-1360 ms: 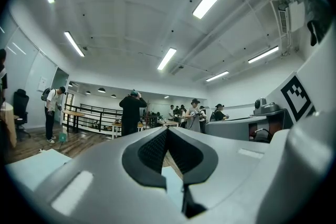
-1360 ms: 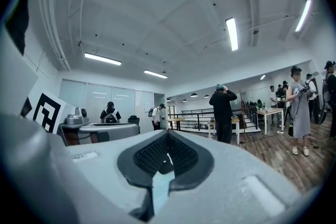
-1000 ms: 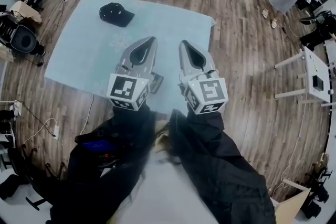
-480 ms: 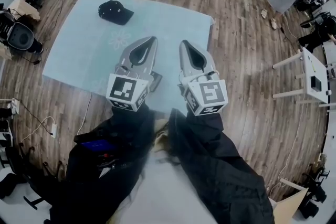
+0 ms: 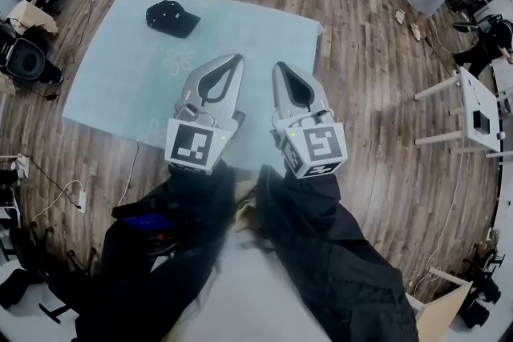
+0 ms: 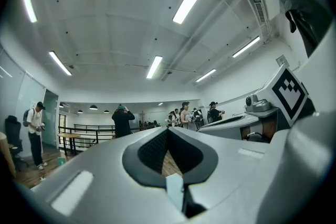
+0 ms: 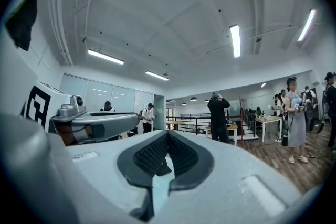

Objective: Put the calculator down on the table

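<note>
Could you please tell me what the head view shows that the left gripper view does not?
Only the head view: the light blue table with a black cap lying on it, and the person's dark sleeves. Only the left gripper view: the ceiling strip lights and a black railing far off. Both: the left tool, jaws together with nothing between them, the right tool beside it, some wooden floor, and other people in the room.
</note>
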